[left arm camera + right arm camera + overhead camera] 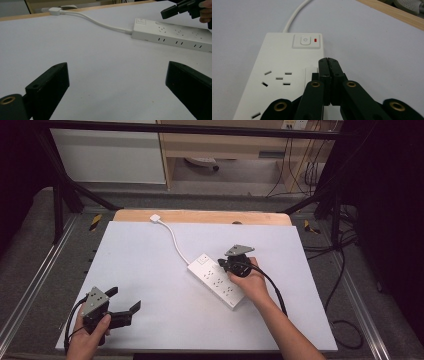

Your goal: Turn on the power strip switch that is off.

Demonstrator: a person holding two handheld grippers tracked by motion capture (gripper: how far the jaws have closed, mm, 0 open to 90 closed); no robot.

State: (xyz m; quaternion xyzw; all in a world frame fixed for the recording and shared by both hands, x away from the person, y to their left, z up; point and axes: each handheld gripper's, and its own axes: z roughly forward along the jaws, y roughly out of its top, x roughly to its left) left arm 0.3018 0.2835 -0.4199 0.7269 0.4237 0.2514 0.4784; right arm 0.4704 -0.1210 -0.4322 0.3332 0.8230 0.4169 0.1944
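A white power strip (217,281) lies slantwise on the middle of the white table, and its cable (175,240) runs back to a white plug (155,218) at the far edge. My right gripper (221,264) is shut with nothing between its jaws. In the right gripper view its tips (328,61) sit over the strip (279,65), just short of the power button (305,40) and its red light (315,39). In the left gripper view that gripper (175,10) hovers slightly above the strip (172,35). My left gripper (125,298) stands wide open and empty at the front left, well away from the strip.
The white mat (150,270) covers a wooden tabletop (200,216) whose far edge shows. Black frame bars (65,195) and loose cables (345,270) flank the table. The right gripper's own cable (275,290) trails over the mat by the forearm.
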